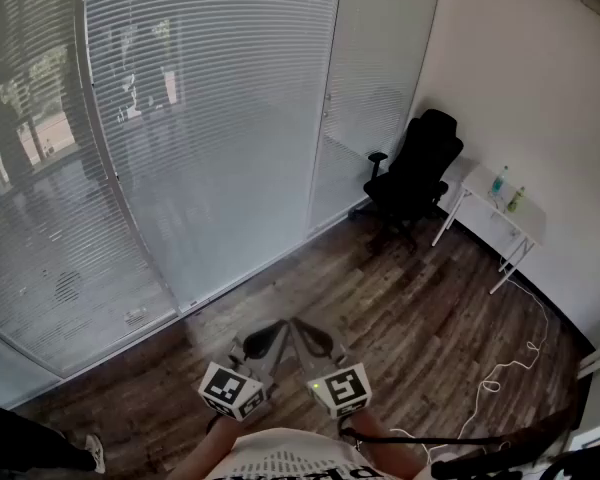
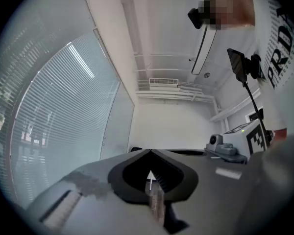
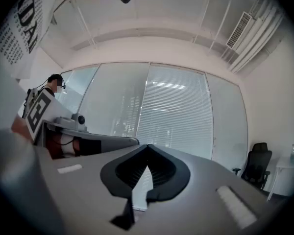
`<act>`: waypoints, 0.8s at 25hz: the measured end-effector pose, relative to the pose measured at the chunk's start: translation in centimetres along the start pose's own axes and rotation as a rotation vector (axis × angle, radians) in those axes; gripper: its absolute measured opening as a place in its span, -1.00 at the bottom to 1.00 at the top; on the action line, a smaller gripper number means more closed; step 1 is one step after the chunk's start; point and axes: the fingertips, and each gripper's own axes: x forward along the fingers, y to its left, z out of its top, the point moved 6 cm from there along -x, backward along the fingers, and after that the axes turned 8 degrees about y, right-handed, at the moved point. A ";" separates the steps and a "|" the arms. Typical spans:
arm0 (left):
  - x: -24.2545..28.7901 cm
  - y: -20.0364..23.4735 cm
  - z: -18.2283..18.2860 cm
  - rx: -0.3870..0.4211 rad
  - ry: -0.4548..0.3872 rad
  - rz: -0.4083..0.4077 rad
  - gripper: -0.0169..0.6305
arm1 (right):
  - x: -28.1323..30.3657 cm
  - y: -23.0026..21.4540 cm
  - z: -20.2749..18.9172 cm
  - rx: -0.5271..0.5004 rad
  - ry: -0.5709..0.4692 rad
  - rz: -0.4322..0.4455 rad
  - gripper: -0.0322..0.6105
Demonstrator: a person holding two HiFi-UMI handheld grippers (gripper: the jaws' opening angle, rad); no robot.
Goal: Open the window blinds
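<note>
White thin-slat horizontal window blinds (image 1: pixel 210 98) lowered, 11 o'clock, well apart from grippers. Slats likely light, flimsy, easily bent; better to grab cord or wand, none made out. Left gripper (image 1: pixel 268 336), right gripper (image 1: pixel 308 336) at 6 o'clock, jaws together, empty.

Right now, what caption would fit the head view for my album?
Facing the lowered blinds: left gripper and right gripper, jaws together; black chair in the corner.
</note>
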 end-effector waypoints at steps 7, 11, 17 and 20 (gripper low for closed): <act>0.0 -0.6 -0.1 0.000 0.003 -0.006 -0.98 | -0.4 0.0 0.2 -0.018 -0.020 -0.020 -0.88; -0.4 -0.6 -0.5 -0.002 0.003 -0.008 -0.98 | -0.4 0.3 -0.2 -0.023 -0.019 -0.030 -0.88; -0.5 -0.3 -0.2 -0.004 0.000 -0.004 -0.98 | -0.2 0.4 0.1 -0.021 -0.019 -0.029 -0.88; -0.5 -0.3 -0.2 -0.006 0.007 -0.002 -0.98 | -0.1 0.5 -0.1 -0.009 -0.011 -0.024 -0.88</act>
